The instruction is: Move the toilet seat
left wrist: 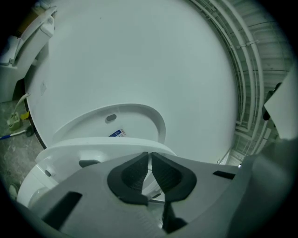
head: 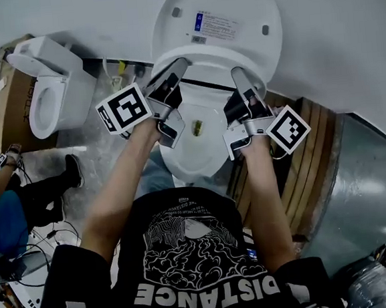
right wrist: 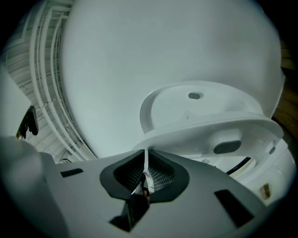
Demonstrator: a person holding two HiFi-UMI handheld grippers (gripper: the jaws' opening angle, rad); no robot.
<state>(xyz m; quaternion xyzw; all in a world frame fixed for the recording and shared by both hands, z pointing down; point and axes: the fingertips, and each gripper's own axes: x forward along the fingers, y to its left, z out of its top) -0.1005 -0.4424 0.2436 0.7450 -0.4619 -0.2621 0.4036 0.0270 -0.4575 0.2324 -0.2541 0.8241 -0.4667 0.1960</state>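
Over the white ceramic toilet bowl (head: 198, 139), the white oval plastic toilet seat (right wrist: 209, 135) hangs partly raised, with a dark rubber bumper (right wrist: 226, 147) showing underneath and the upright white lid (head: 215, 20) behind. On its left edge the left gripper (left wrist: 150, 158) has its jaws nearly together and looks pinched on the rim. The right gripper (right wrist: 145, 160) is clamped on the thin right edge. Seat lies straight ahead of both tools, long axis running away to the hinge. Both are equally near; the move likely pivots there.
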